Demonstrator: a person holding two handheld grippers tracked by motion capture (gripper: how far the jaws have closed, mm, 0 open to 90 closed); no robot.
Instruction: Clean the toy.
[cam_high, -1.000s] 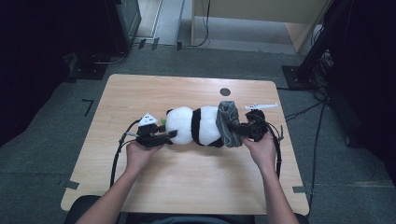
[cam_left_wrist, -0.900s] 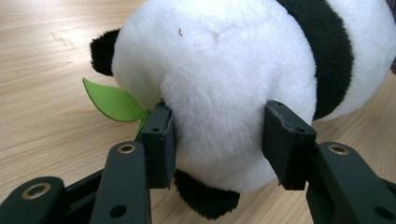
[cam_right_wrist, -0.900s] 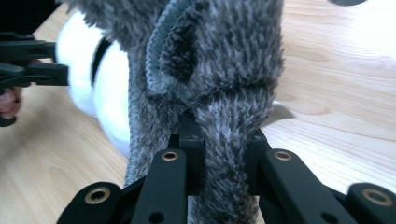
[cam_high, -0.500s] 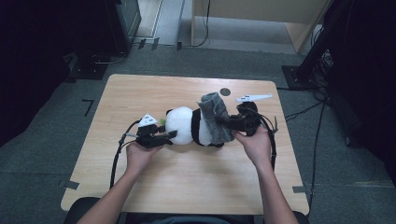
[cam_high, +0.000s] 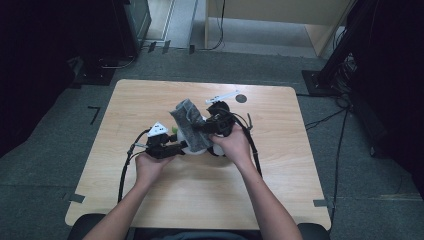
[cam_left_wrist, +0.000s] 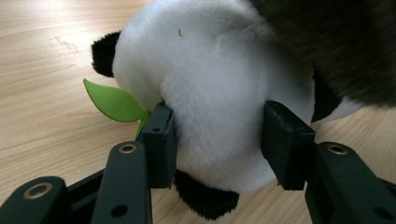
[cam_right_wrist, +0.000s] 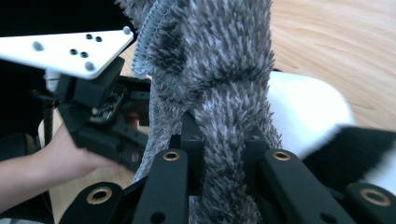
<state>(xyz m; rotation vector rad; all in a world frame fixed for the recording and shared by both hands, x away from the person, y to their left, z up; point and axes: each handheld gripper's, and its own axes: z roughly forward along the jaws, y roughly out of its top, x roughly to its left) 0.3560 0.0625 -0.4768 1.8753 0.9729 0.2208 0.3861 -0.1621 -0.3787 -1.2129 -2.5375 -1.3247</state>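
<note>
At the left end of the panda plush (cam_high: 192, 145), the left gripper (cam_high: 176, 148) is being held in place; in the left gripper view its jaws are being pressed into the white fur of the plush (cam_left_wrist: 219, 93) from both sides, so the toy is being kept pinned on the table (cam_high: 280, 190). A green felt leaf (cam_left_wrist: 112, 101) is being shown just beside the left pad, at the plush's outer edge. No shift of this gripper is being seen against the earlier high views.

Over the middle of the plush, the grey towel (cam_high: 190, 122) is being carried leftward: a second ago it was lying draped at the right end of the plush, half a second ago it was being lifted above the body, and now it is standing raised and slanted over the plush's left half.

To the right of the plush, the right gripper (cam_high: 207, 127) is being kept clamped narrowly on a fold of the towel (cam_right_wrist: 224, 93), with the shaggy cloth being squeezed between its pads. Its hand has been swung up and leftward across the plush.

This is being judged as a covering or wiping stroke in mid-course: the towel is being drawn along the plush while the toy is being steadied, and the cloth is not yet laid down.
</note>
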